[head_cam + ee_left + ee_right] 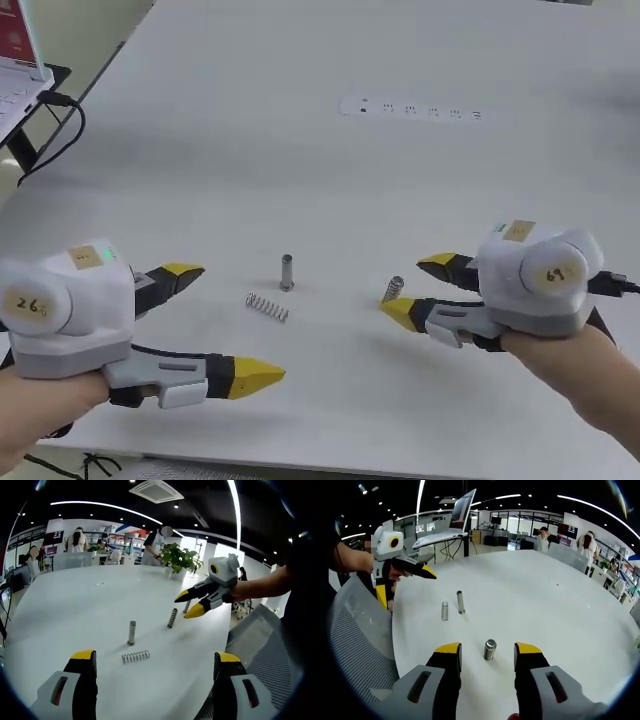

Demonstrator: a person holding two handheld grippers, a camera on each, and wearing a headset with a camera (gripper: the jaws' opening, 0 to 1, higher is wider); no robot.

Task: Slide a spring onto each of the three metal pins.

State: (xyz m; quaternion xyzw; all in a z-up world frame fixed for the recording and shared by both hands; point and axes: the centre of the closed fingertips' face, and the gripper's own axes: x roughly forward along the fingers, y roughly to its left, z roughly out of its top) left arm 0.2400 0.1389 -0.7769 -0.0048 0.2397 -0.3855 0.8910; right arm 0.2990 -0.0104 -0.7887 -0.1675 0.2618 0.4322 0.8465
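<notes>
A bare metal pin (287, 272) stands upright on the white table (300, 180). Just in front of it a loose spring (267, 307) lies on its side. A second pin with a spring on it (393, 290) stands to the right, between the spread jaws of my right gripper (417, 286), which is open and clear of it. In the right gripper view this sprung pin (490, 649) sits midway between the fingertips of that gripper (488, 648). My left gripper (220, 322) is open at the near left, and in its own view the spring (135, 656) and bare pin (131, 632) lie ahead of it.
A white power strip (410, 108) lies far back on the table. A laptop (15, 60) with a black cable (62, 125) is at the far left edge. A mesh chair (265, 645) stands by the table's near edge. People and plants are in the room behind.
</notes>
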